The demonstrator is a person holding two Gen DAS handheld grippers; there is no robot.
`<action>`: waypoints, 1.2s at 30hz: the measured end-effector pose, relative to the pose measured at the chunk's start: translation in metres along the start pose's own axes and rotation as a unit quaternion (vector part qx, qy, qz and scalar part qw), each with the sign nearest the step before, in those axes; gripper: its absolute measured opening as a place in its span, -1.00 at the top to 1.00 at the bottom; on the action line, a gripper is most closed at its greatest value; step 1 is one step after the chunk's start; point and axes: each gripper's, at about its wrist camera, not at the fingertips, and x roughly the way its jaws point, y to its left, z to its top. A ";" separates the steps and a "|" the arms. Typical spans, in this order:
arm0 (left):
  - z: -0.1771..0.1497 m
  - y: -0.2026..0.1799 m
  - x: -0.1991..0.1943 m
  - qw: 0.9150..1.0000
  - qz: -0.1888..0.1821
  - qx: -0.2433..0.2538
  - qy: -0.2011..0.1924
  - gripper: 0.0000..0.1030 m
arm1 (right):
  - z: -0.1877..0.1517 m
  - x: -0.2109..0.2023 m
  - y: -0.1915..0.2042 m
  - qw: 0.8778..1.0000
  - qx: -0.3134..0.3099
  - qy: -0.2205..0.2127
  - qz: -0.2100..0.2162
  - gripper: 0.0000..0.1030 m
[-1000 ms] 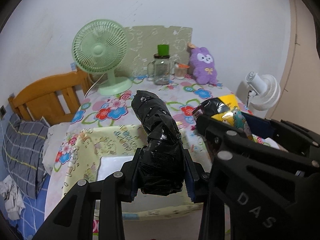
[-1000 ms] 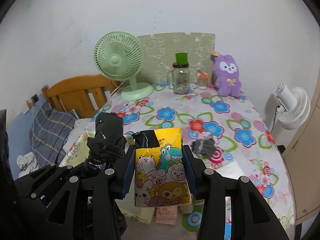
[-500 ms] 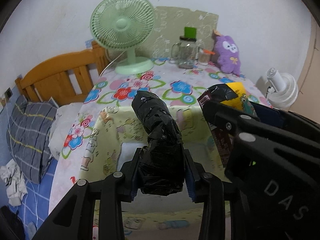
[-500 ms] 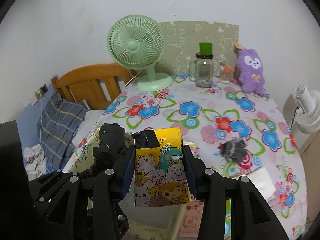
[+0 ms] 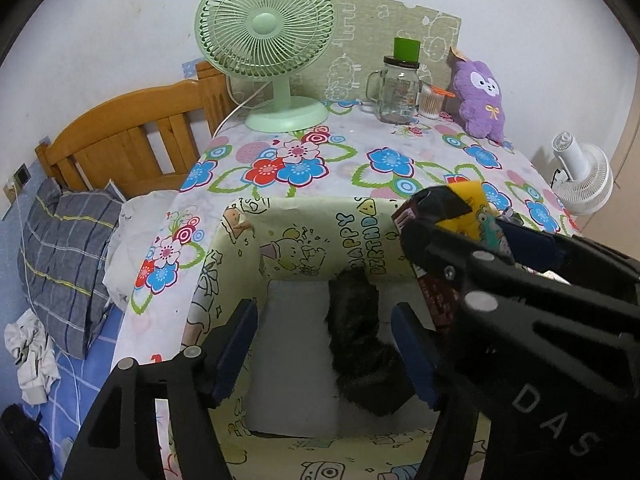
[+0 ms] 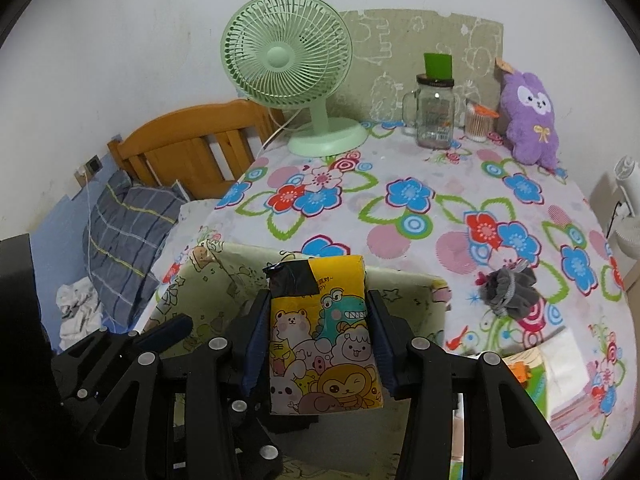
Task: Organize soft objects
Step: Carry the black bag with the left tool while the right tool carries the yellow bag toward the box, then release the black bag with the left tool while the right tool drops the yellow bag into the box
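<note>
the black crinkled plastic-wrapped soft bundle (image 5: pixel 362 344) lies on the pale floor of the pale green cartoon-printed fabric storage box (image 5: pixel 304 232), just right of centre, between the spread blue pads of my left tongs (image 5: pixel 324 352), which stand open around it without touching it; i judge it sits there because the box is where the soft things are meant to go. my right tongs (image 6: pixel 318 334) are clamped on the yellow cartoon-animal soft packet with a black taped corner (image 6: pixel 324 332), held upright over the near right part of the box so that it can go down beside the bundle, i think. the far wall of the box stands close behind the packet. a small grey knitted scrunched cloth (image 6: pixel 506 286) lies out on the flowered tablecloth (image 6: pixel 400 208), to the right of the box and well apart from it, so i reckon it is not yet sorted.
</note>
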 end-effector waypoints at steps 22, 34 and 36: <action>0.009 -0.031 -0.039 0.998 -0.006 0.006 -0.060 -0.90 | -0.006 -0.048 -0.014 0.997 -0.021 -0.053 -0.050 -0.67; 0.007 -0.060 -0.067 0.996 -0.012 0.020 -0.091 -0.99 | -0.012 -0.089 -0.033 0.994 -0.013 -0.092 -0.065 -0.78; 0.006 -0.065 -0.071 0.995 -0.013 0.023 -0.095 -0.99 | -0.013 -0.095 -0.035 0.993 -0.012 -0.097 -0.069 -0.81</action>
